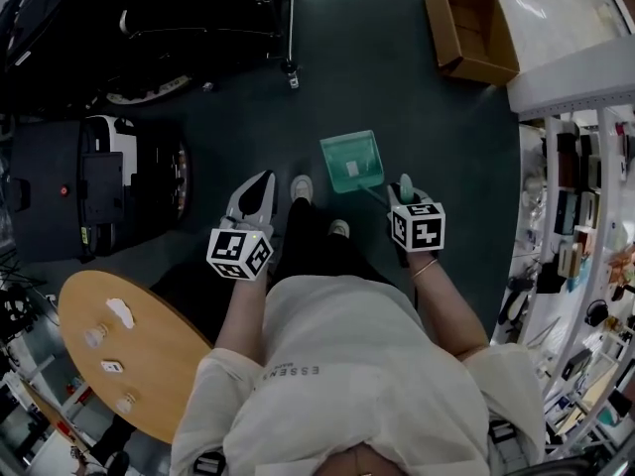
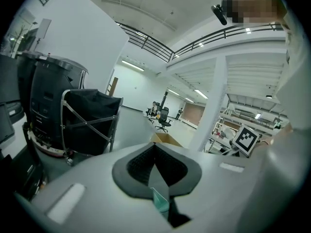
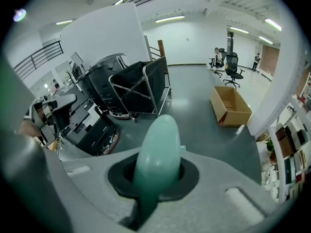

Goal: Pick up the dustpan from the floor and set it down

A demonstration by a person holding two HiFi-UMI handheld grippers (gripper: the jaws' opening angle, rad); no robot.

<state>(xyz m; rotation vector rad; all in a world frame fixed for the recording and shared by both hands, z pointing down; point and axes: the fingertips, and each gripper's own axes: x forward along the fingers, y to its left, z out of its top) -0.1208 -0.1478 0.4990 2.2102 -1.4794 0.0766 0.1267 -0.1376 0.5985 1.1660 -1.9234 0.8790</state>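
The green dustpan hangs tilted over the dark floor just ahead of my feet; I cannot tell whether it touches the floor. Its long green handle runs back between the jaws of my right gripper, which is shut on it. In the right gripper view the rounded handle end fills the gap of that gripper. My left gripper is level with it on the left, jaws shut with nothing between them. In the left gripper view the dark pads of the left gripper meet, and a sliver of green shows below.
An open cardboard box lies on the floor at the far right. A black folding cart and a dark machine stand to the left. A round wooden table is at lower left, and shelves line the right.
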